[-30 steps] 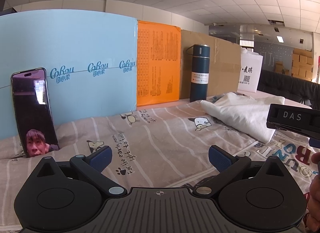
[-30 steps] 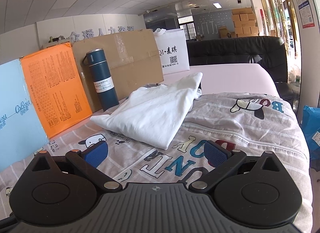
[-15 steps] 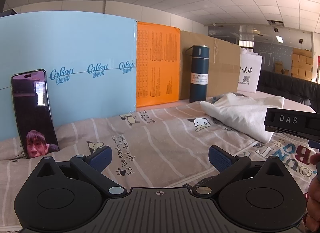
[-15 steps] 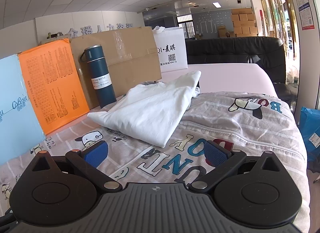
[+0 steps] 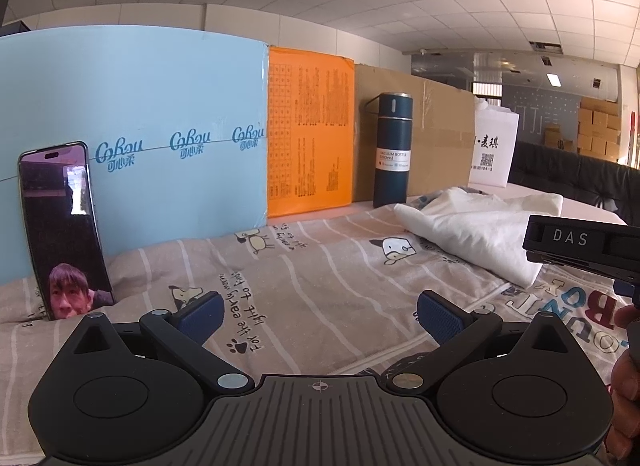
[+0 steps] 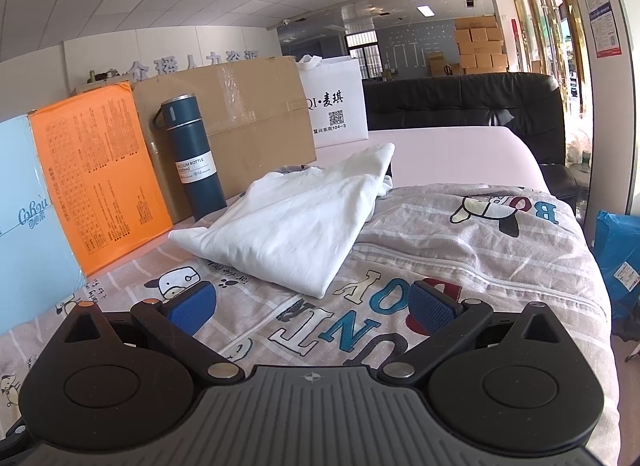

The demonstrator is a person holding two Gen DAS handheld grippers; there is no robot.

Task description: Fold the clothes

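Observation:
A white garment (image 6: 296, 221) lies loosely bunched on a cartoon-print bedsheet (image 6: 460, 250), just ahead of my right gripper (image 6: 312, 306), which is open and holds nothing. In the left wrist view the same white garment (image 5: 480, 229) sits to the right and farther off. My left gripper (image 5: 320, 316) hovers open over the bare sheet (image 5: 304, 274), empty. The right tool's black body (image 5: 580, 244) pokes in at the right edge of that view, with part of a hand (image 5: 626, 390) below it.
A dark blue vacuum bottle (image 5: 392, 149) stands behind the garment against a cardboard box (image 6: 248, 117). Orange (image 5: 310, 129) and light blue (image 5: 132, 137) panels wall the back. A phone (image 5: 64, 229) leans at left. A white bag (image 6: 336, 101) and black sofa (image 6: 460, 97) lie beyond.
Both grippers have shifted slightly; the right one's view has turned a little so the garment and bottle sit more central. Both stay open and empty.

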